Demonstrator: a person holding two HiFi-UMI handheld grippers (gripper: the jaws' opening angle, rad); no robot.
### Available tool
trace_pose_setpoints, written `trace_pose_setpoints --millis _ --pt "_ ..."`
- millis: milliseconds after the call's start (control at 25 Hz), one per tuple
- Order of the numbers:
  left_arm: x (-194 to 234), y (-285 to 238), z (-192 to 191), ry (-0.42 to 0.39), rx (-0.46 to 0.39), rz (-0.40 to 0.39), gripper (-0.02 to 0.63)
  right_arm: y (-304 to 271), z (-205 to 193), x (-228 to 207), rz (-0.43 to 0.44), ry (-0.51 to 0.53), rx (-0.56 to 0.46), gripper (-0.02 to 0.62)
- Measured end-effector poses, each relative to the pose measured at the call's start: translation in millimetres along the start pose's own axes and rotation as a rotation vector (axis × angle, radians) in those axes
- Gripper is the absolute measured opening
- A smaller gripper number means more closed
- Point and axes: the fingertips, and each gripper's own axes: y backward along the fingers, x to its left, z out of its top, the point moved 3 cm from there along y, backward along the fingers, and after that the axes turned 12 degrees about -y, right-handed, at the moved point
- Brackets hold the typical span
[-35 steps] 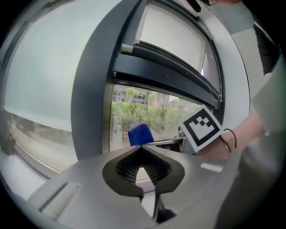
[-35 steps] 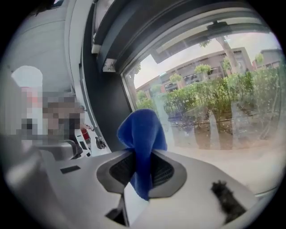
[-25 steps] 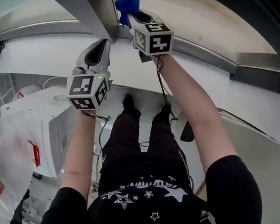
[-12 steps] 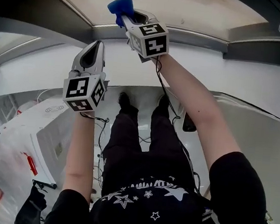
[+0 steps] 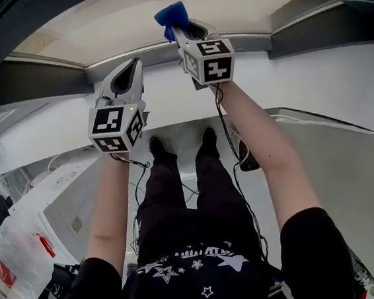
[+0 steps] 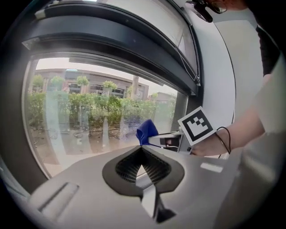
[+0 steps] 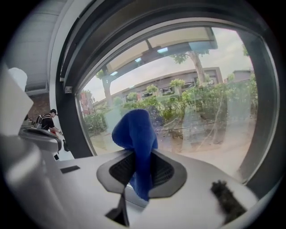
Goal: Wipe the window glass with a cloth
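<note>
A blue cloth (image 5: 172,14) is pinched in my right gripper (image 5: 180,28), which is shut on it and holds it up at the window glass (image 5: 107,24) close to the grey lower frame. In the right gripper view the cloth (image 7: 134,134) sticks up from between the jaws, in front of the glass (image 7: 205,112). Whether it touches the pane cannot be told. My left gripper (image 5: 132,65) sits lower left of the right one, shut and empty, pointing at the frame. From the left gripper view the cloth (image 6: 146,131) and the right gripper (image 6: 172,139) show just beyond my left gripper (image 6: 142,148).
A dark window frame (image 5: 41,84) runs round the glass, with a white wall (image 5: 327,80) below it. White boxes (image 5: 62,199) and a plastic bag (image 5: 2,265) lie at the lower left. Cables trail by the person's legs (image 5: 189,192). A person (image 7: 49,118) stands far left.
The head view has swung, so the frame lines now slant the other way. Both grippers keep nearly the same places, and the right one still holds the cloth at the glass.
</note>
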Motion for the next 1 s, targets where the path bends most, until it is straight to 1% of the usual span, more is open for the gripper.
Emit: trace_pose_setpoints --millis 200,640,800,1000 --pt "-49 -49 25 -0.050 -0.006 -0.073 0.009 40 12 -80 -0.087 -0.024 -0.035 0.075" --pt "-148 -128 62 -0.087 -0.042 -0.202 0.009 120 42 -216 -0.276 -0.069 -0.113 0.075" --pt "-177 -141 71 -0.100 -0.052 -0.231 0.009 142 52 -252 -0.331 -0.086 -0.144 0.075" --pt "-193 -152 74 -0.086 -0.058 -0.234 0.009 156 57 -281 -0.392 -0.100 -0.157 0.075"
